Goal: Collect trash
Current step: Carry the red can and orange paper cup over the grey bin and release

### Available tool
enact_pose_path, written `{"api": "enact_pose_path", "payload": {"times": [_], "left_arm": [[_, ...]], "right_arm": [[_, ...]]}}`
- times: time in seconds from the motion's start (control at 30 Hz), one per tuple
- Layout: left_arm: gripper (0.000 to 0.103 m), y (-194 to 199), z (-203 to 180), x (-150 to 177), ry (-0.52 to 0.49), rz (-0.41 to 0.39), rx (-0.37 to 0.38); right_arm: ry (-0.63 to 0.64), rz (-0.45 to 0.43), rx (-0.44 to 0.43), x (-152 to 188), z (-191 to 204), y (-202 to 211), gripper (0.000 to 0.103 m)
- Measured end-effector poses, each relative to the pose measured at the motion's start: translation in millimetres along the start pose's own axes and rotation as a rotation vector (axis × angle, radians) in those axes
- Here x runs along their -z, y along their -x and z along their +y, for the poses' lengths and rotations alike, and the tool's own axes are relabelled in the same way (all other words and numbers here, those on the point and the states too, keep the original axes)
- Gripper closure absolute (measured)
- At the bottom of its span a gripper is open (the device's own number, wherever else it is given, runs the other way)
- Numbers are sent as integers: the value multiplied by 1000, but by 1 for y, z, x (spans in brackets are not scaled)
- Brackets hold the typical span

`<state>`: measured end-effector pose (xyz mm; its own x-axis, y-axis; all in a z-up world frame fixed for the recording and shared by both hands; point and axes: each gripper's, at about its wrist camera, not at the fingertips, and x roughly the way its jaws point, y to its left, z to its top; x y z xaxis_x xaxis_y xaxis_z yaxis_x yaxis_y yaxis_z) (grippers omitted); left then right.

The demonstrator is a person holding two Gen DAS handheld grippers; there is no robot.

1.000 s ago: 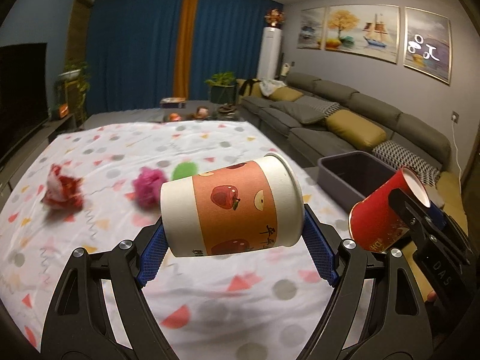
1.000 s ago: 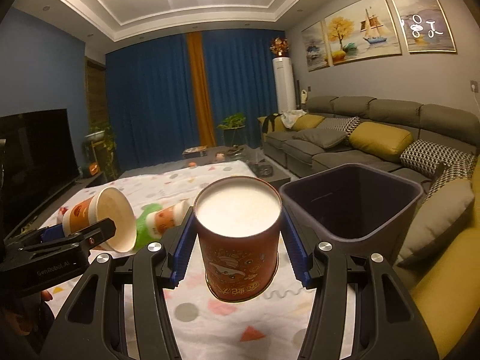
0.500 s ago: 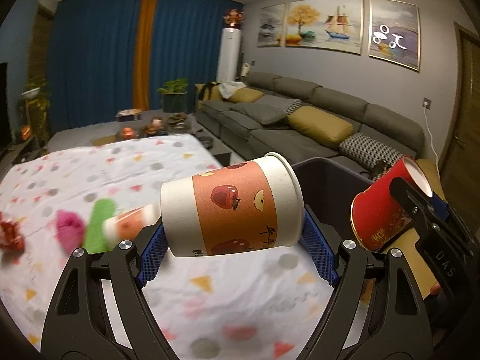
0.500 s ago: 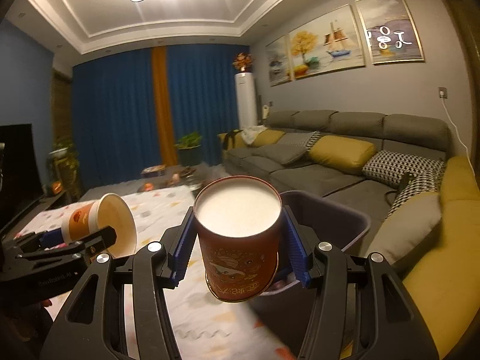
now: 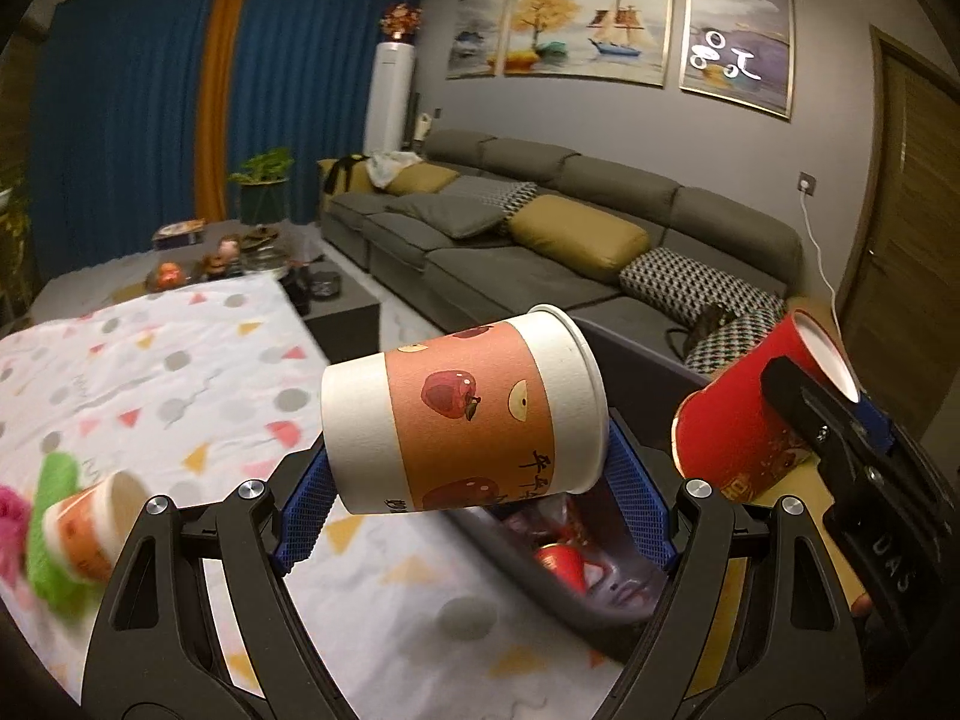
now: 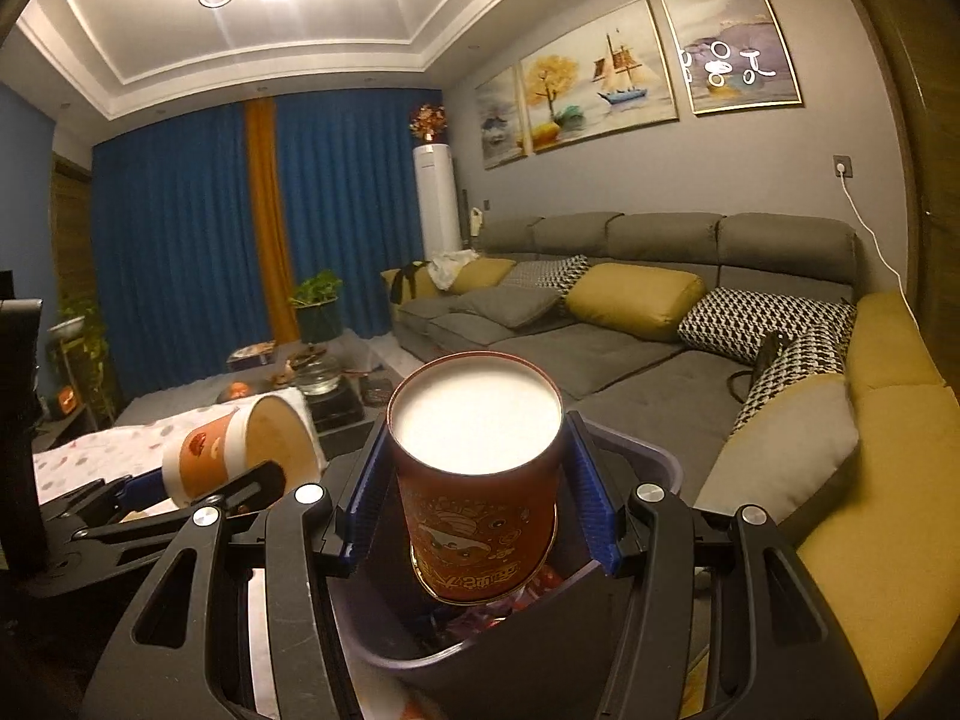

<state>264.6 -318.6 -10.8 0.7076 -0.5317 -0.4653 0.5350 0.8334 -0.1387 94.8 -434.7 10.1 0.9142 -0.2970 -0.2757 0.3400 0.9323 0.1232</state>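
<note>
Up close, the left claw (image 5: 474,498) is clenched on a white paper cup (image 5: 462,414) with an orange apple-print band, held on its side with its mouth pointing right. Beside it, the right claw (image 6: 480,510) grips a red cup (image 6: 477,474) upright by its sides, directly above the open dark bin (image 6: 654,462). From the left camera that red cup (image 5: 756,414) appears tilted over the bin (image 5: 636,372), in which a red wrapper or cup (image 5: 561,561) already lies. Further left, on the surface (image 5: 180,372) with its white dotted cloth, a small orange cup (image 5: 90,525) lies on a green scrap (image 5: 54,540) next to something pink (image 5: 9,528), all blurred. Beyond stands a grey sofa (image 5: 540,240) with yellow cushions.
</note>
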Motion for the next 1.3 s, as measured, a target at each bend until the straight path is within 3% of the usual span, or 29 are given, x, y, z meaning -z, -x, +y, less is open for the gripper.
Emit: {"api": "enact_pose_path", "payload": {"times": [0.4,1.0,1.3], "left_arm": [[23,-41,-11,14,9,63,96],[22,-53,-4,26,27,126,101],[11,-43,1,27,23,112,108]], "right_arm": [[-9,36,30,7,-10,-20,48],[-46,95,18,13,-19,-42,48],[-66,121,4,14,-25,-48,48]]}}
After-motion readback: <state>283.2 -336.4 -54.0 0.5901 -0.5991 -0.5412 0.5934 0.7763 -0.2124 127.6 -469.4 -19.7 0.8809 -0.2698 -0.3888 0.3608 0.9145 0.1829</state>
